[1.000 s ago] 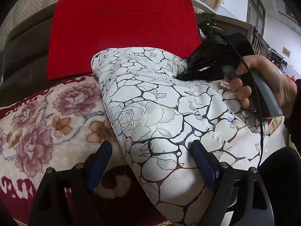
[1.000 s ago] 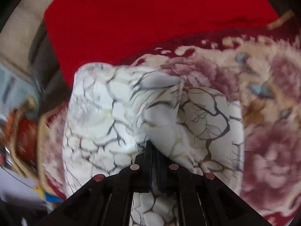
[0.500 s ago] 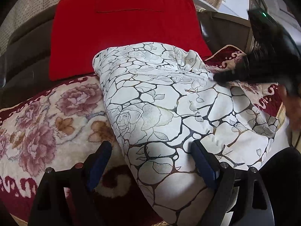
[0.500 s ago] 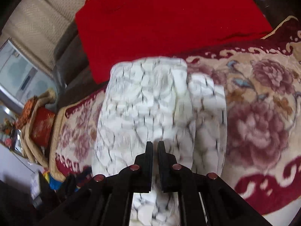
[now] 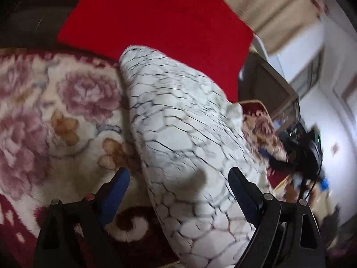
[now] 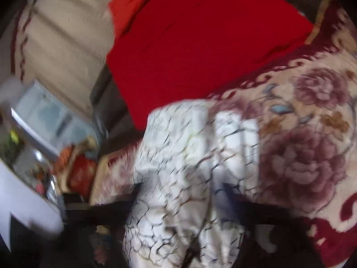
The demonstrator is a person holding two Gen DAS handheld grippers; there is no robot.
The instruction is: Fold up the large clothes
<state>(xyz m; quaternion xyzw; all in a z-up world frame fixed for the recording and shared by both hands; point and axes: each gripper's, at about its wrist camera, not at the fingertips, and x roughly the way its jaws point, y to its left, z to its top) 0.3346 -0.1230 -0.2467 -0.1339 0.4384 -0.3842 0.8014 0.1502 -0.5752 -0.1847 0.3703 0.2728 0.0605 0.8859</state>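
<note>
Where floral blanket [image 5: 51, 116] spreads, red cushion [image 5: 160, 22] behind garment [image 5: 183, 134]

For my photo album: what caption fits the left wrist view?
Open left gripper straddling a folded white crackle-print garment on a floral blanket.

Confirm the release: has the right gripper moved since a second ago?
Yes: right gripper withdrew from the red cushion, off the garment, past the blanket's corner.
</note>
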